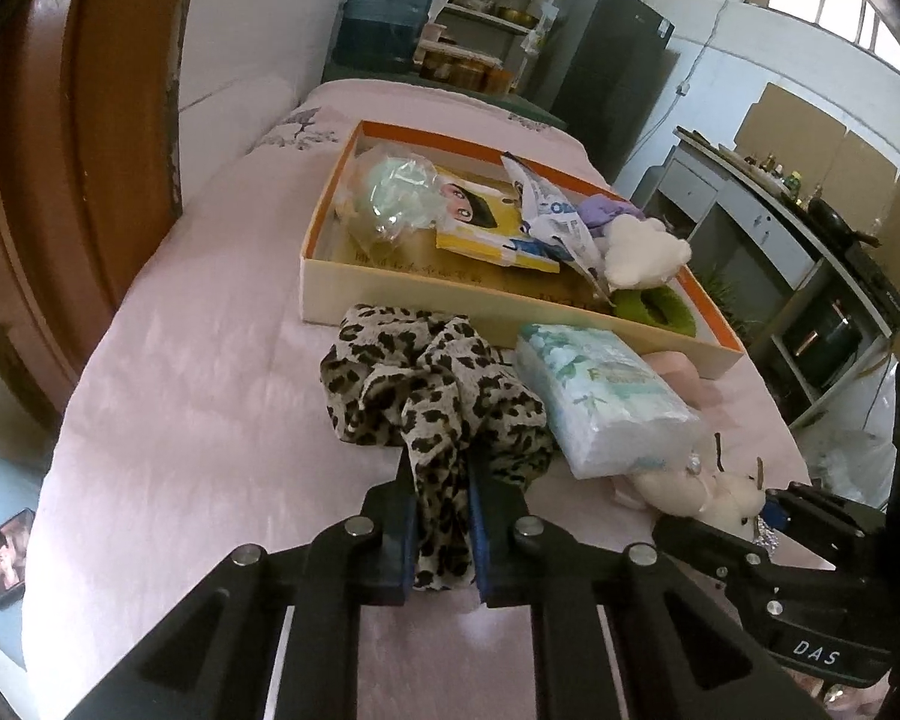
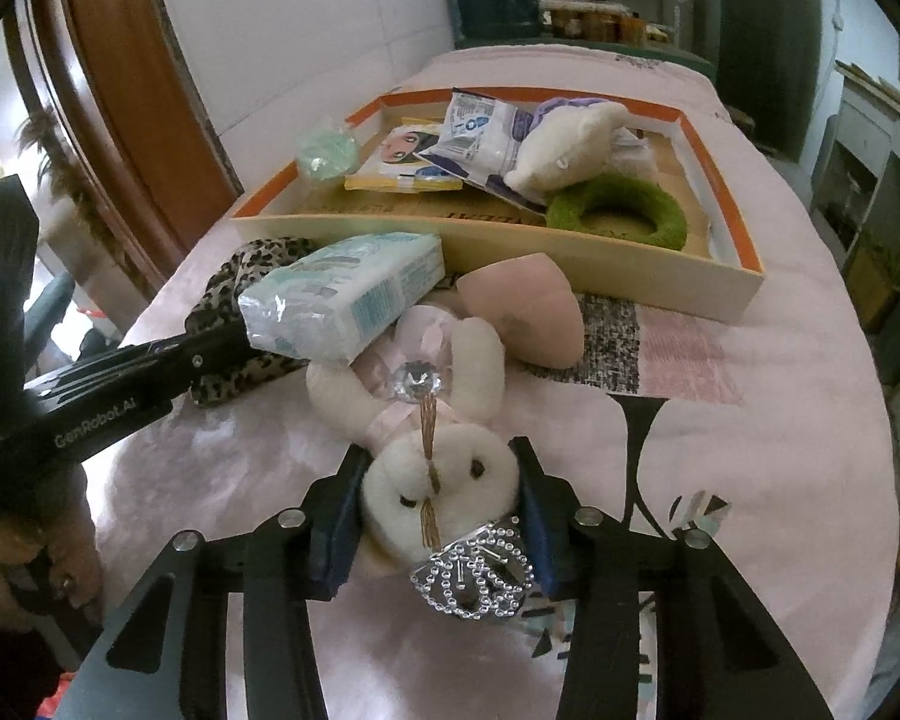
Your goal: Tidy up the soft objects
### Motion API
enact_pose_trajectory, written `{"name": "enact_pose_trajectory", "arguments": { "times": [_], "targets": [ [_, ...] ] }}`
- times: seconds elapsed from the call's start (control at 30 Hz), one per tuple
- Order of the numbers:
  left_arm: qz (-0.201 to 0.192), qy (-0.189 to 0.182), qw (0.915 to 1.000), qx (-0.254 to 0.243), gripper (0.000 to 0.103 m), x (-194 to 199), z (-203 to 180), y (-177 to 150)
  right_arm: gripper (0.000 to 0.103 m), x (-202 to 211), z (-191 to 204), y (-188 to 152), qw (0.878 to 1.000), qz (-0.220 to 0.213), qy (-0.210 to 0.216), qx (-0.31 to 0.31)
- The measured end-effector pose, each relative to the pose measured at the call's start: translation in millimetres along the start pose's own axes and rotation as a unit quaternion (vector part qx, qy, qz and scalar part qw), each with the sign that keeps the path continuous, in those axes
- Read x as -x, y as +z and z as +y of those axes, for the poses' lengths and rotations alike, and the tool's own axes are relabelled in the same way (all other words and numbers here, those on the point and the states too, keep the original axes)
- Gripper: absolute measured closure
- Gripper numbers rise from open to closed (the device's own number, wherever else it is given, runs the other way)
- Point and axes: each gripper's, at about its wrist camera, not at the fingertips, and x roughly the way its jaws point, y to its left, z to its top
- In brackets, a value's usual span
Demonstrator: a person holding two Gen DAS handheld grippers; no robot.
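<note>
Left gripper [image 1: 441, 468]: narrow, both pads pinching a fold of the leopard scarf [image 1: 432, 384]. The rest of the scarf lies bunched on the pink cover [image 1: 198, 396] just ahead of the fingertips.

Right gripper [image 2: 441, 480]: set wide, its pads on either side of the head of the white plush [image 2: 438, 468]. Whether the pads press the fur, I cannot tell. The plush lies on its back, head toward the gripper, body stretching ahead. A rhinestone crown [image 2: 474, 576] sits between the fingers at the head; a clear gem [image 2: 414, 381] sits at the neck.

Tissue pack [image 2: 342, 294]: ahead and left of the right gripper, resting partly on the plush's body and on the scarf.

Pink sponge [image 2: 522, 312]: ahead of the right gripper, beyond the plush, just short of the box.

Box [image 2: 492, 258]: orange-rimmed, farther ahead of both grippers. Contents: green ring [image 2: 618, 216], white toy [image 2: 570, 150], sachet [image 2: 480, 138], yellow card [image 2: 402, 162] with a cartoon face, green ball [image 2: 327, 153] at the left wall.

Writing: "GenRobot.AI" on the left gripper's body as seen by the right wrist camera; "DAS" on the right gripper's body as seen by the left. Print on the sachet and tissue pack is too small to read.
</note>
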Motion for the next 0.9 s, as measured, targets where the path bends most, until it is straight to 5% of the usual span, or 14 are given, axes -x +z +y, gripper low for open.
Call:
{"name": "enact_pose_trajectory", "arguments": {
  "times": [0.9],
  "targets": [
    [-0.063,-0.004,0.9978,-0.020,0.090,59.5,-16.0,-5.8,0.058,49.7,7.5,-23.1,1.000,-0.027,-0.014,-0.002]
  ]
}}
